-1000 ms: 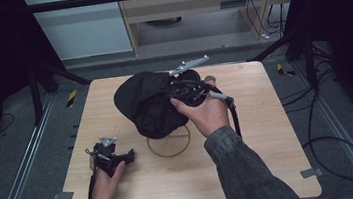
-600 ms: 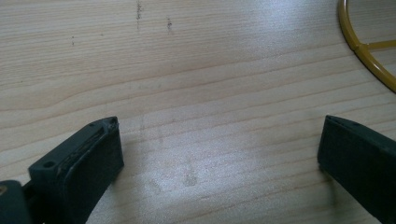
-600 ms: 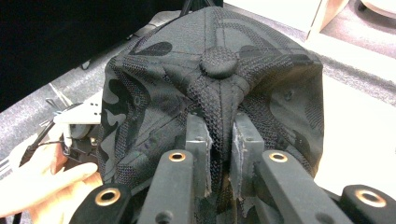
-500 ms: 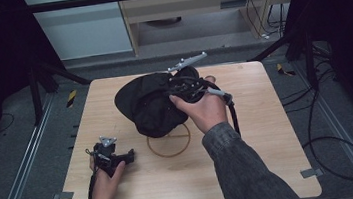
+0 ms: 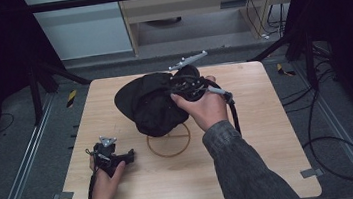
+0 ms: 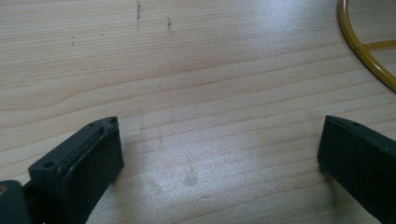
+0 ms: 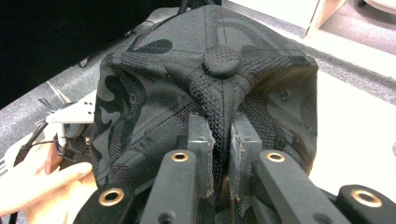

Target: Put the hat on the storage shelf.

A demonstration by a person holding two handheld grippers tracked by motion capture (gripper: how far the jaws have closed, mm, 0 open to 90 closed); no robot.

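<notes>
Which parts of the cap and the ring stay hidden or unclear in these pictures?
- Cap: its brim is out of sight in the right gripper view; in the high view it is a dark lump without detail.
- Ring stand: the cap covers its far side in the high view; the frame edge cuts it in the left gripper view.

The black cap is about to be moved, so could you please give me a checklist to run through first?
1. Right gripper pinches the cap fabric: ok.
2. Pinch sits below the crown button: ok.
3. Left gripper open, holding nothing: ok.
4. Left gripper apart from the cap, on the table: ok.
5. Yellow wire ring fully free of the cap: not ok, partly covered.
6. Cap lifted off the table: cannot tell.
</notes>
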